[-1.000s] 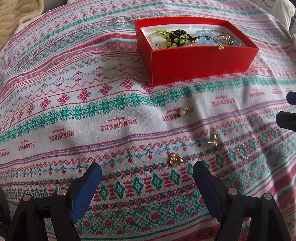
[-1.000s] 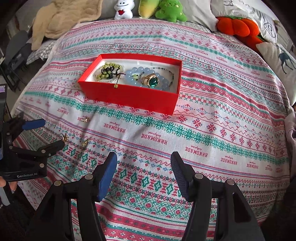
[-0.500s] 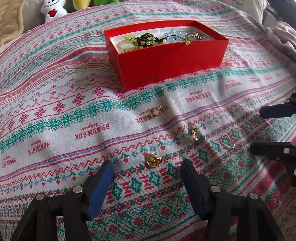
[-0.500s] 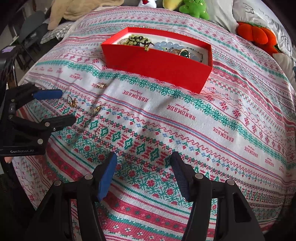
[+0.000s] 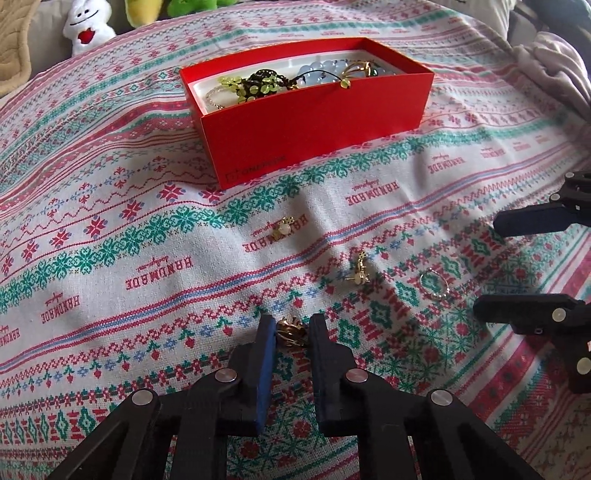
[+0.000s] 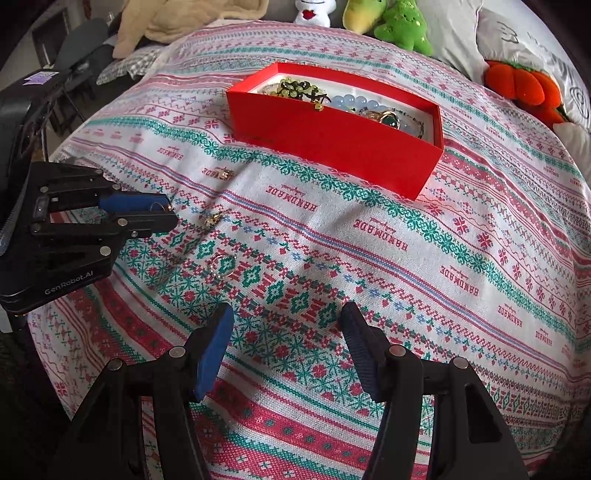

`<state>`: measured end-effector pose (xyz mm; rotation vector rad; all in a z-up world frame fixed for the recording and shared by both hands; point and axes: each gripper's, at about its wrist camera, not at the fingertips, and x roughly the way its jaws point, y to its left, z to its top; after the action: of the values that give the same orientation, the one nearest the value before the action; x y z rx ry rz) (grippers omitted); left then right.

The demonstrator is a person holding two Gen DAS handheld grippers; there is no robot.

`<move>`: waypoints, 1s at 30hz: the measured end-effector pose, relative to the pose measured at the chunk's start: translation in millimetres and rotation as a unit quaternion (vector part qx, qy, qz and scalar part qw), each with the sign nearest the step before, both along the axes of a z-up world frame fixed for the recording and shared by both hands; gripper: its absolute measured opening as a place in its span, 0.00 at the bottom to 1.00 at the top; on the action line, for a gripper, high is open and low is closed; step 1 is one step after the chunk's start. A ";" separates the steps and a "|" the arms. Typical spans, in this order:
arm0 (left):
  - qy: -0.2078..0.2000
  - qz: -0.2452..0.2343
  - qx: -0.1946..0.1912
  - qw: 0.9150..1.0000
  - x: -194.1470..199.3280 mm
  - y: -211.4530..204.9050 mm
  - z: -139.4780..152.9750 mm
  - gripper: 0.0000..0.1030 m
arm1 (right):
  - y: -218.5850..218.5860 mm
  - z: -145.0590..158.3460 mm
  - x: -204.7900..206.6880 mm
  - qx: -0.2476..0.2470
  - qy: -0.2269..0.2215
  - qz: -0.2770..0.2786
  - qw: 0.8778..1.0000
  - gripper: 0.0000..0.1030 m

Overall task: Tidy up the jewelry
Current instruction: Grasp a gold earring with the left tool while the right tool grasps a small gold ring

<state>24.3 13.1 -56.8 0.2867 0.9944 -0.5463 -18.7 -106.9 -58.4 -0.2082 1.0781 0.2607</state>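
Observation:
On the patterned cloth lies a small gold jewelry piece, and my left gripper is closing its jaws on it, both pads touching its sides. The right wrist view shows the same grip from the side. Farther back stands a red box holding beads and bracelets. Loose on the cloth are a pearl earring, a gold earring and a thin ring. My right gripper is open over bare cloth, with the ring ahead of it to the left.
Plush toys and an orange plush pumpkin line the far edge of the bed. A beige blanket lies at the back left. A grey crumpled cloth sits right of the box.
My left gripper's jaws have closed from wide apart onto the gold piece. The right gripper has dropped closer to the cloth and rolled a little; its jaws stay as wide as before.

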 end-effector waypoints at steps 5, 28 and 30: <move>0.005 0.009 0.006 1.000 -1.7 2.5 1.8 0.12 | 10.1 -2.4 2.3 0.014 0.004 0.016 1.000 0.61; 0.019 0.031 0.008 0.999 0.9 13.5 2.9 0.12 | 44.1 -11.9 18.3 -0.008 -0.006 0.056 0.998 0.22; 0.020 0.032 0.008 0.999 1.8 13.5 2.9 0.12 | 46.9 -11.7 18.9 -0.012 -0.007 0.058 0.998 0.17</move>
<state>26.0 26.6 -53.8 0.2573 1.0439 -0.4873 0.2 -60.1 -70.1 -0.2950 1.0577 0.3495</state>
